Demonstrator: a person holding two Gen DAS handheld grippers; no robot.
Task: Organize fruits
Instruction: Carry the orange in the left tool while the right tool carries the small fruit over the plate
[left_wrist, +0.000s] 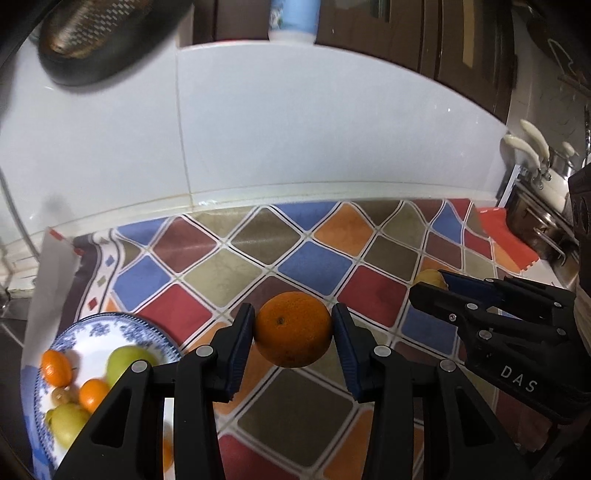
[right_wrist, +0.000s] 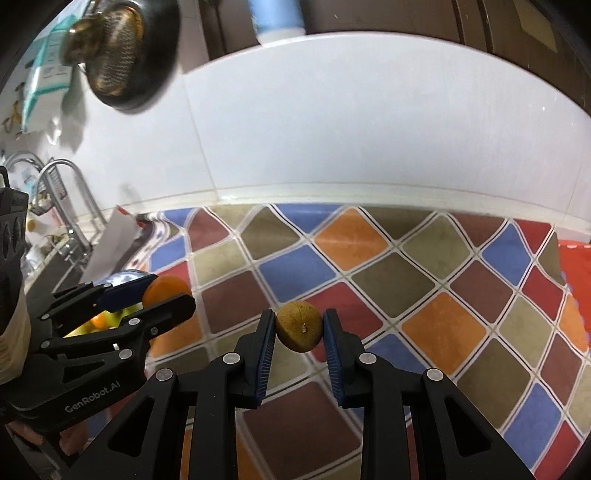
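Left tool (left_wrist: 293, 330) clamped on an orange (left_wrist: 293, 328), pads pressing its two sides around the widest part, fruit held clear above the checkered mat (left_wrist: 236, 266) on the counter. Right tool (right_wrist: 299, 328) pinched tight on a smaller brownish-yellow fruit (right_wrist: 299, 326), maybe a small lemon or lime, hard to say for sure; stem end facing the camera, also held up off the mat. Both tools side by side, the right one visible at the right edge of the left wrist view.

Blue-patterned plate (left_wrist: 110, 325) sitting at the near left, already loaded with a green apple (left_wrist: 127, 360), a couple of small oranges, a yellow-green fruit and something small and tan. White tiled wall at the far side, sink and tap off to the far left in the right wrist view.

Handling guess: orange firm but with a bit of give, waxy peel, not heavy, round enough to roll if dropped onto the plate. Best gripped across the middle, as now. Smaller fruit light and hard-ish, easier to squirt out of the pads if squeezed off-centre. Probably both headed for the plate; crowded there, so gentle set-down needed to avoid knocking the others off.
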